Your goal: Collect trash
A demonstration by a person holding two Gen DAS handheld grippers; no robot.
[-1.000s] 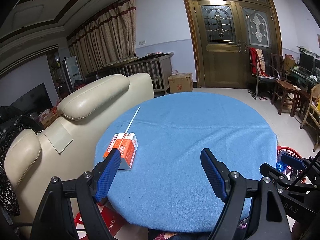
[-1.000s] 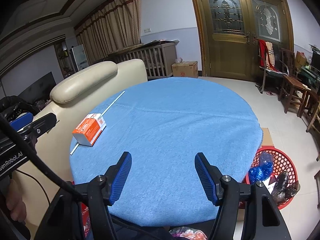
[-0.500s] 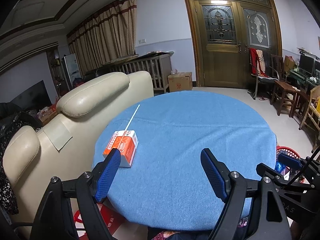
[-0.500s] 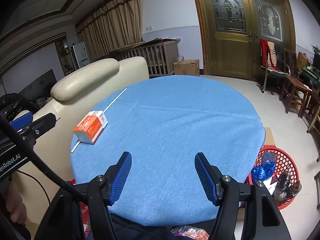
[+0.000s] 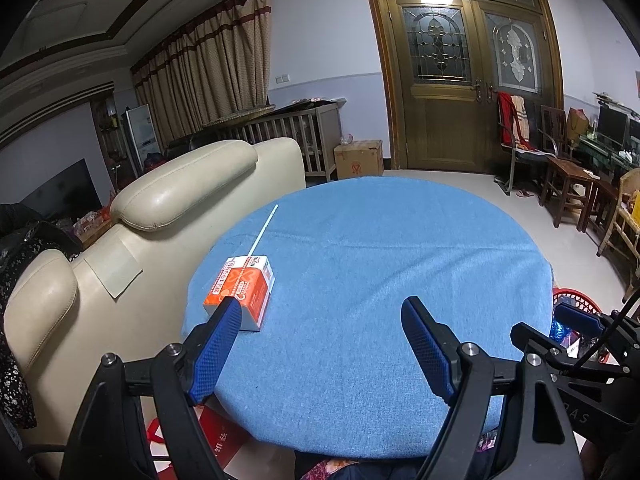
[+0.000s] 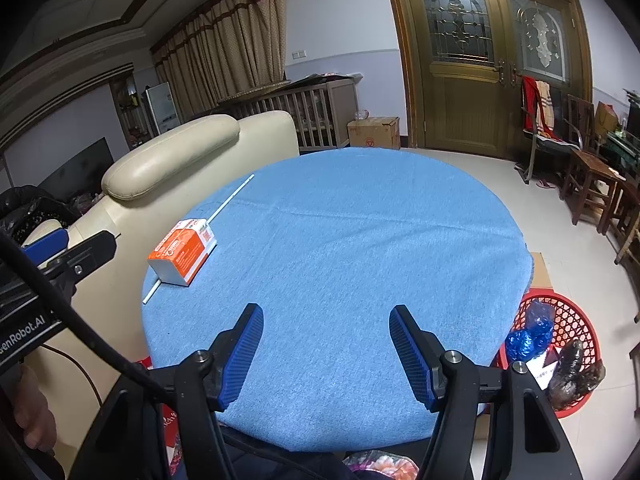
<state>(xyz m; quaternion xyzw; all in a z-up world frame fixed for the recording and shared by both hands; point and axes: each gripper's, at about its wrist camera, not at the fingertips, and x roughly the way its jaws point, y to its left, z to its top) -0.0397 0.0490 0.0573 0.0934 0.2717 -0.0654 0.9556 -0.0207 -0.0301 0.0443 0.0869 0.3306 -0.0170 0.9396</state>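
An orange and white carton (image 5: 242, 290) (image 6: 182, 250) lies flat near the left rim of the round blue-clothed table (image 5: 380, 264) (image 6: 340, 240). A thin white stick (image 5: 262, 232) (image 6: 232, 198) lies partly under it and runs toward the far left edge. My left gripper (image 5: 322, 310) hovers open over the near part of the table, its left fingertip just in front of the carton. My right gripper (image 6: 326, 318) is open above the near table edge, nothing between its blue pads. A red mesh basket (image 6: 576, 320) with blue bags and other trash stands on the floor to the right.
A cream leather sofa (image 5: 160, 216) presses against the table's left side. A cardboard box (image 5: 358, 158) and a wooden crib stand by the far wall, beside tall wooden doors. Chairs (image 5: 568, 184) line the right. The other gripper's body (image 6: 60, 252) shows at the left.
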